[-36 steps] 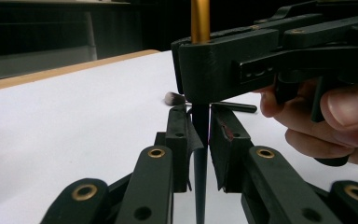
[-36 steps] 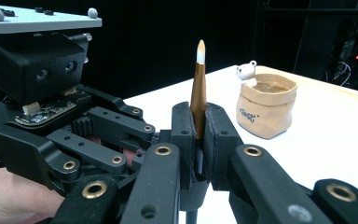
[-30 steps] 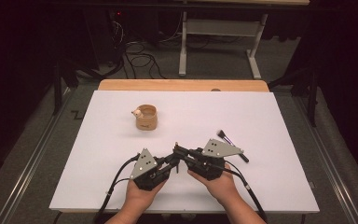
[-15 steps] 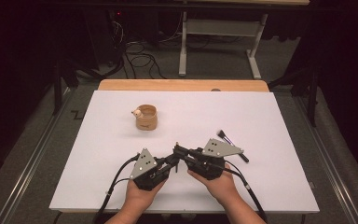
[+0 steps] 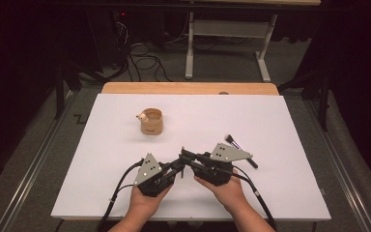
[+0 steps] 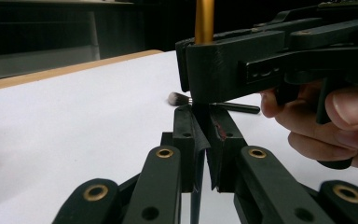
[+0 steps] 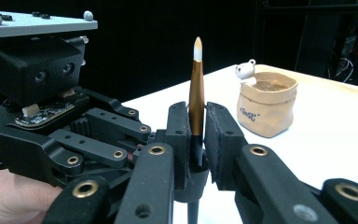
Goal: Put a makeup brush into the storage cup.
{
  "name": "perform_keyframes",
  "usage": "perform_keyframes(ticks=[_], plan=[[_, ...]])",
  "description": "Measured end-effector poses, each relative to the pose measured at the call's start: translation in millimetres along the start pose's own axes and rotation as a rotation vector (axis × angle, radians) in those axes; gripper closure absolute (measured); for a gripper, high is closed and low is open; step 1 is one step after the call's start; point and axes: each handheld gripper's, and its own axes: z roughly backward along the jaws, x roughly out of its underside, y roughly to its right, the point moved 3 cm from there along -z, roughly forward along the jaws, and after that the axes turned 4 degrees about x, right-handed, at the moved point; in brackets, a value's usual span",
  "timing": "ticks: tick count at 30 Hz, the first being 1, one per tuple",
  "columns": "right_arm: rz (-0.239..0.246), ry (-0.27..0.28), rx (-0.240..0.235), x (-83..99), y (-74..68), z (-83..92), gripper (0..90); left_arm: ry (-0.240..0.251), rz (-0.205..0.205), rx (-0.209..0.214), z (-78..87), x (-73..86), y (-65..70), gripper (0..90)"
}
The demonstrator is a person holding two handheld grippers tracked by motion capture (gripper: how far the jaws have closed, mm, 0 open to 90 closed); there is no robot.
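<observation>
A thin brush (image 7: 196,93) with a gold ferrule, a pale tip and a black handle stands upright where my two grippers meet at the front middle of the white table (image 5: 270,125). My left gripper (image 6: 204,116) is shut on the black handle low down. Higher up, my right gripper (image 7: 196,112) has the ferrule between its jaws. Those jaws have just been opening, and a thin dark gap shows beside the brush. In the left gripper view the gold ferrule (image 6: 204,21) sticks up above the right gripper's jaws. In the high view, left gripper (image 5: 178,164) and right gripper (image 5: 183,155) touch tips.
A tan pouch-shaped cup (image 5: 151,122) with a small white bear on its rim (image 7: 245,70) stands left of the middle. A black-handled powder brush (image 5: 239,147) lies just beyond the right hand. A wooden strip (image 5: 188,88) edges the far side.
</observation>
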Motion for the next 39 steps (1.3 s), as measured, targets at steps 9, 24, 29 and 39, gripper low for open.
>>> perform_keyframes(ticks=[9, 24, 29, 39], plan=[[-0.020, 0.011, -0.001, -2.5, 2.1, 2.5, 73.0, 0.000, 0.008, -0.016, 1.2, 0.9, -3.8, 82.8], [-0.010, 0.021, 0.058, -8.7, 17.6, 15.4, 63.3, 0.030, 0.025, -0.066, 12.2, -1.1, -19.5, 82.8], [0.015, -0.003, 0.093, -9.4, 25.3, 23.4, 60.8, 0.041, 0.029, -0.081, 15.4, -2.7, -23.9, 82.8], [0.036, -0.032, 0.186, 0.5, 51.2, 55.7, 54.3, 0.053, 0.033, -0.102, 19.9, -4.7, -29.0, 82.9]])
